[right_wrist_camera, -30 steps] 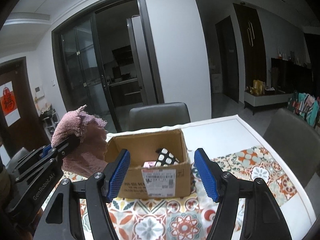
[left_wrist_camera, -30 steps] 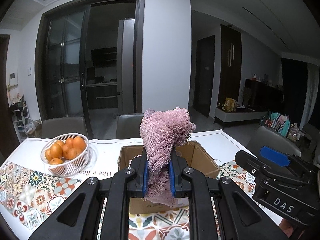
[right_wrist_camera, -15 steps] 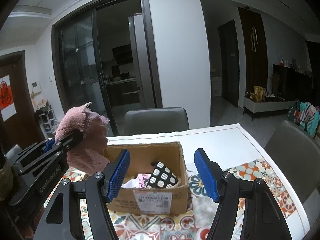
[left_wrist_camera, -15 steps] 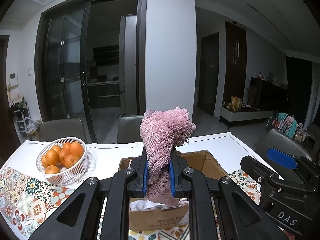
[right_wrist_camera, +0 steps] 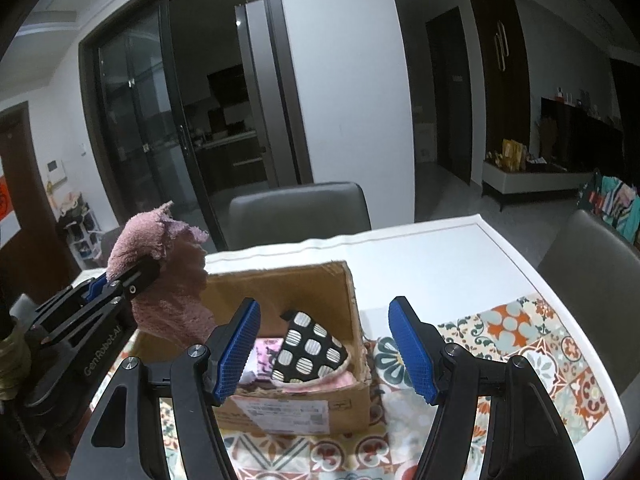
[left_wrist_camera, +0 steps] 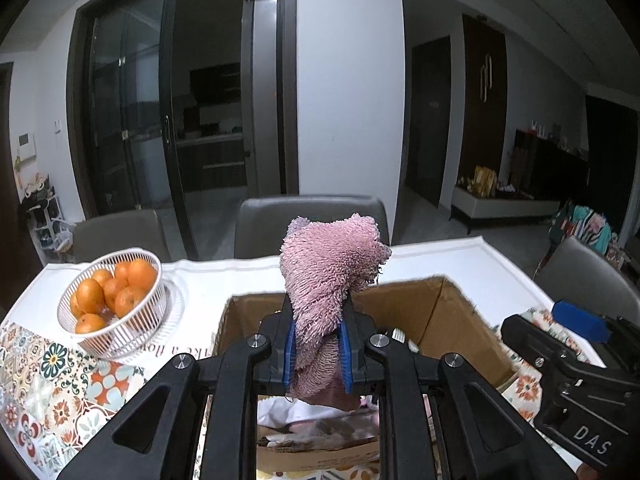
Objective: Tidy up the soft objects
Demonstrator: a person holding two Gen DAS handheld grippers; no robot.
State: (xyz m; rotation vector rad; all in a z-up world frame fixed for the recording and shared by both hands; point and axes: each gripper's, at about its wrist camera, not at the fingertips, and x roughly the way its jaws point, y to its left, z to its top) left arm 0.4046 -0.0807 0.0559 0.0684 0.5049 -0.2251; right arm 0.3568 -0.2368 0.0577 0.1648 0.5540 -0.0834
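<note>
gripping pink towel [left_wrist_camera: 332, 280], left tool [left_wrist_camera: 318, 354], over box [left_wrist_camera: 440, 312]

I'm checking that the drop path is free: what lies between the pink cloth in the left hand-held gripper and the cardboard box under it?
Nothing: in the right wrist view the pink cloth hangs over the cardboard box's left edge, only air between.

The left gripper [left_wrist_camera: 318, 354] is pinching a fuzzy pink cloth [left_wrist_camera: 328, 276] tight between its blue pads, pointing somewhat downward. The right gripper [right_wrist_camera: 324, 350] is sitting just beside it on its right, tilting downward too, its jaws standing wide apart with nothing pressing against the blue pads [right_wrist_camera: 412, 350].
</note>
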